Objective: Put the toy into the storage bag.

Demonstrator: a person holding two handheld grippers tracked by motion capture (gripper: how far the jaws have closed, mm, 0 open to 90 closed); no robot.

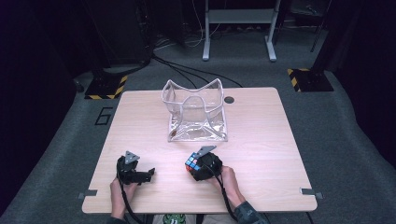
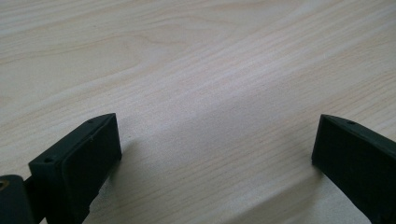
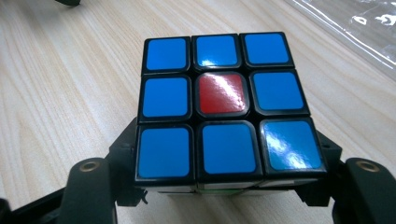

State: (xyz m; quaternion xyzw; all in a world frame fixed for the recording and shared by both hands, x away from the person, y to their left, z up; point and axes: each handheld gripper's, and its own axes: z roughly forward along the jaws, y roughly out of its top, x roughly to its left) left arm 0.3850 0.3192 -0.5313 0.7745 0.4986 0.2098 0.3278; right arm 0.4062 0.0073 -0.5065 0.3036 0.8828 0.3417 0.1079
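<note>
A clear plastic pouch (image 1: 197, 112) stands at the far middle of the light wooden table (image 1: 261, 140); a puzzle cube with coloured squares (image 1: 192, 164) sits before it (near the front edge), right of the left gripper (image 1: 150, 173).

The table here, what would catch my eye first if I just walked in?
Probably the puzzle cube, blue squares around one red centre, clamped in the right hand-held gripper near the table's front edge. Behind it, mid-table, stands an open clear plastic bag. The left hand-held gripper rests open, holding nothing.
</note>
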